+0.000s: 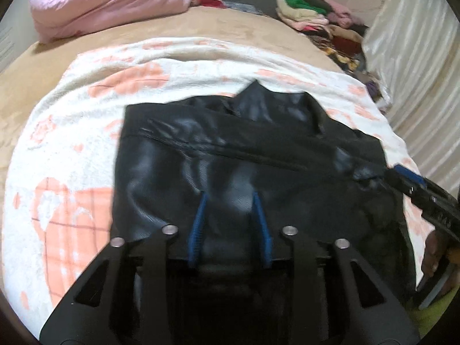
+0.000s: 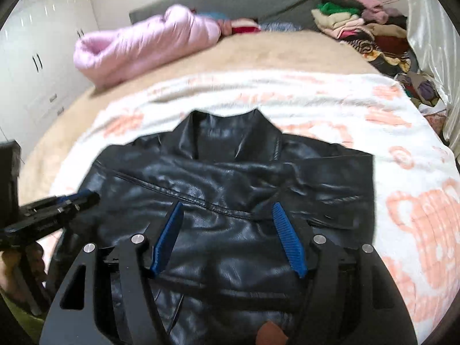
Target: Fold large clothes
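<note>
A black leather jacket [image 1: 230, 143] [image 2: 230, 172] lies front-up on the bed, collar pointing away, with the sleeves folded across its chest. In the left wrist view my left gripper [image 1: 230, 198] hovers over the jacket's lower middle. Its blue pads stand apart, and only the flat leather shows behind the gap. In the right wrist view my right gripper [image 2: 228, 207] is open wide above the jacket's chest and grips nothing. Each gripper also shows in the other's view: the right gripper [image 1: 402, 175] at the jacket's right edge, the left gripper [image 2: 83, 197] at its left edge.
The jacket rests on a white and peach blanket [image 1: 72, 143] [image 2: 402, 143] over a tan bedspread. A rolled pink quilt [image 1: 109, 0] [image 2: 143, 46] lies at the far left. A pile of clothes [image 1: 316, 14] [image 2: 359, 23] lies at the far right by a pale curtain [image 2: 431, 28].
</note>
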The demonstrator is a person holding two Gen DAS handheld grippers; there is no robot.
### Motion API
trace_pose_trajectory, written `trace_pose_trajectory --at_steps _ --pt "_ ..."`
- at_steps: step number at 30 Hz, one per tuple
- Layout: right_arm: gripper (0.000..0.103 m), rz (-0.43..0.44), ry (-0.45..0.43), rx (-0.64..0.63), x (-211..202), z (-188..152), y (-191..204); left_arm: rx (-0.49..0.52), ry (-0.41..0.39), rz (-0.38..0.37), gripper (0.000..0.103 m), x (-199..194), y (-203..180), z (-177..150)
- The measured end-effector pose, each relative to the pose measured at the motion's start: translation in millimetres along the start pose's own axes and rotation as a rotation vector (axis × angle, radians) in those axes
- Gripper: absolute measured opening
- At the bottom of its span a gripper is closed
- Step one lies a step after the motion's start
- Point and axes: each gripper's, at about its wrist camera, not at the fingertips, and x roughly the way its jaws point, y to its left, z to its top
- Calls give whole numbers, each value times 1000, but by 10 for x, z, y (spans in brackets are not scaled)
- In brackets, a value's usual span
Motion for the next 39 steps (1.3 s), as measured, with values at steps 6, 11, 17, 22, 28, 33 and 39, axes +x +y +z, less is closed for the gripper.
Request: trace_pose_trajectory --at_steps 6,11,17,22,28,33,39 --pt "64 -29 26 -47 -63 -229 18 96 88 46 27 246 -242 -325" --pt "64 -21 70 -29 97 -320 -15 85 96 44 28 342 -227 -352" --pt "63 -63 175 46 506 -505 -206 79 91 32 28 336 -187 -334" --pt "63 -39 124 68 293 -442 -188 73 65 9 31 220 -184 -332" --pt "85 -2 30 78 -106 -335 -198 80 54 -5 56 88 -280 -315" --pt "95 -6 -36 110 -335 -320 -232 80 45 14 84 2 -334 -287" --pt "97 -4 -55 112 -497 -337 -214 51 32 -6 94 -176 -327 -242"
